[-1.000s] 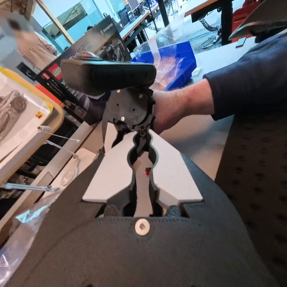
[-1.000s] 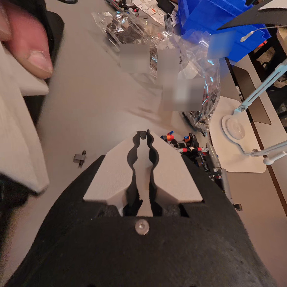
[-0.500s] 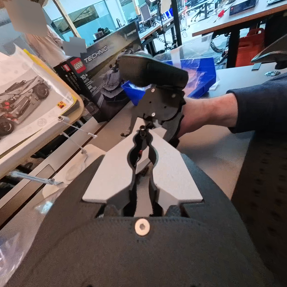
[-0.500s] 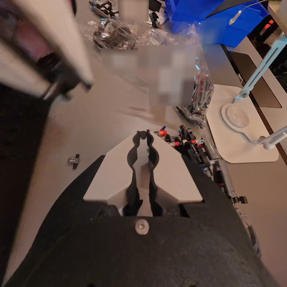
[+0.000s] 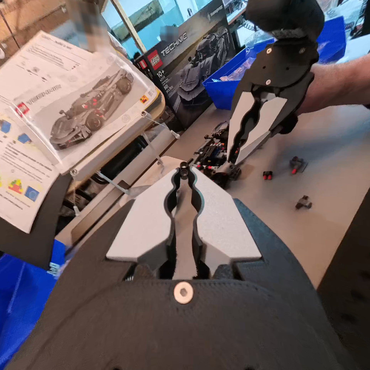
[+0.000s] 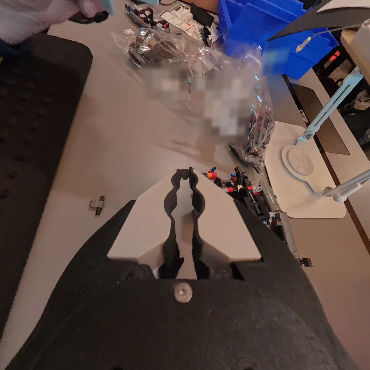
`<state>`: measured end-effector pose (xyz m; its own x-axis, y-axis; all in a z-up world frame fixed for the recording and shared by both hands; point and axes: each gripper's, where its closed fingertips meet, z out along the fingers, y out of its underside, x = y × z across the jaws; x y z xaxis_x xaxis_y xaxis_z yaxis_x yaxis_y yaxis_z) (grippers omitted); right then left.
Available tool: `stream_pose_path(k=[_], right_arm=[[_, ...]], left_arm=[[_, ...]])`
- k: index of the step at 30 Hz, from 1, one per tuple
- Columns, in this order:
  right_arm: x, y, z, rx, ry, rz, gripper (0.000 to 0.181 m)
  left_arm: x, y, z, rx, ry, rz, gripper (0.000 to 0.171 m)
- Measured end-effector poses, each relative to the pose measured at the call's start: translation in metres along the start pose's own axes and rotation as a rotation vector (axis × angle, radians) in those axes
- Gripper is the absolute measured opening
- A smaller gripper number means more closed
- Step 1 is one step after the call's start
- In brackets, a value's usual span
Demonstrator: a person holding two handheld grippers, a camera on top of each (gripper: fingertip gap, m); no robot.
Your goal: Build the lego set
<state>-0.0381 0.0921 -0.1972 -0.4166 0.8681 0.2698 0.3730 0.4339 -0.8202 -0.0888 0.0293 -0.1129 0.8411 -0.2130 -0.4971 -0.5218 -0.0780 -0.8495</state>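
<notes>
My left gripper (image 5: 184,170) is shut on a small black connector with two holes (image 5: 183,167), held above the table. My right gripper (image 6: 184,171) is shut on a small dark pin (image 6: 183,175). In the left wrist view the right gripper (image 5: 233,160) points down, its tips at the near end of the partly built black and grey lego chassis (image 5: 212,149). The chassis (image 6: 248,192) lies just right of the right gripper's tips. Loose small parts (image 5: 267,174) (image 5: 297,162) (image 5: 303,202) lie on the table; a grey piece with a black pin (image 6: 97,204) lies to the left.
An instruction booklet (image 5: 70,96) sits on a stand with a white base (image 6: 306,176). The lego box (image 5: 190,70) and a blue bin (image 5: 224,88) stand behind. Clear bags of parts (image 6: 154,46) (image 6: 260,128) and a black mat (image 6: 30,104) lie on the table. Tip to tip, the grippers are about 12 cm apart.
The two grippers, close together a second ago, have separated. The right gripper has moved down to the chassis. The left gripper has pulled back, still holding its black connector.
</notes>
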Motion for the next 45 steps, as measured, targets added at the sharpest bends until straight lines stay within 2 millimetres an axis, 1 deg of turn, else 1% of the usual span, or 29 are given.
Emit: stream_pose_path(k=[4,8,14,18,20,22,23,25,29,30,32,35,36,37,38,39,40,42,43,45], right_arm=[[-0.004,-0.010,-0.004,0.049,-0.008,-0.021,0.006],[-0.007,-0.013,-0.004,0.063,-0.007,-0.051,0.006],[-0.010,-0.034,-0.015,0.151,0.046,-0.144,0.006],[-0.013,-0.041,-0.017,0.151,0.095,-0.223,0.005],[-0.016,-0.040,-0.014,0.131,0.092,-0.245,0.005],[-0.017,-0.035,-0.010,0.102,0.092,-0.254,0.005],[-0.016,-0.032,-0.007,0.088,0.093,-0.254,0.005],[-0.016,-0.027,-0.004,0.066,0.083,-0.247,0.005],[-0.019,-0.020,0.002,0.031,0.063,-0.242,0.005],[-0.019,-0.019,0.003,0.019,0.065,-0.244,0.006],[-0.020,-0.018,0.004,0.016,0.061,-0.249,0.006],[-0.018,-0.019,0.002,0.023,0.065,-0.239,0.006],[-0.017,-0.019,0.000,0.025,0.067,-0.236,0.006],[-0.016,-0.019,-0.001,0.029,0.067,-0.233,0.006],[-0.016,-0.020,-0.001,0.034,0.066,-0.230,0.006],[-0.016,-0.020,-0.002,0.036,0.063,-0.227,0.006],[-0.017,-0.021,-0.002,0.036,0.059,-0.224,0.006],[-0.018,-0.020,0.000,0.031,0.051,-0.228,0.006],[-0.020,-0.019,0.001,0.026,0.047,-0.231,0.006],[-0.022,-0.017,0.004,0.012,0.038,-0.238,0.006]], left_arm=[[0.001,0.001,-0.003,0.003,-0.050,0.122,0.004],[0.001,0.005,0.000,-0.027,-0.076,0.193,0.004],[0.003,0.020,0.004,-0.070,-0.053,0.166,0.004],[-0.001,0.025,0.005,-0.084,-0.063,0.152,0.004],[-0.010,0.028,0.003,-0.099,-0.085,0.132,0.004],[-0.023,0.037,-0.001,-0.147,-0.112,0.122,0.004],[-0.031,0.046,-0.002,-0.197,-0.113,0.103,0.004],[-0.042,0.070,-0.005,-0.332,-0.061,0.036,0.004],[-0.071,0.099,-0.008,-0.501,-0.055,-0.005,0.005],[-0.080,0.100,-0.005,-0.496,-0.075,0.001,0.005],[-0.080,0.105,0.003,-0.507,-0.008,-0.029,0.005],[-0.094,0.109,0.006,-0.523,-0.018,-0.034,0.005],[-0.101,0.109,0.004,-0.522,-0.039,-0.053,0.005],[-0.102,0.111,0.001,-0.532,-0.029,-0.067,0.005],[-0.104,0.116,-0.004,-0.567,-0.024,-0.077,0.005],[-0.111,0.120,-0.011,-0.587,-0.054,-0.074,0.005],[-0.117,0.120,-0.016,-0.571,-0.085,-0.077,0.005],[-0.111,0.117,-0.020,-0.535,-0.035,-0.139,0.005],[-0.107,0.117,-0.020,-0.532,-0.013,-0.140,0.004],[-0.091,0.122,-0.015,-0.583,0.056,-0.074,0.005]])
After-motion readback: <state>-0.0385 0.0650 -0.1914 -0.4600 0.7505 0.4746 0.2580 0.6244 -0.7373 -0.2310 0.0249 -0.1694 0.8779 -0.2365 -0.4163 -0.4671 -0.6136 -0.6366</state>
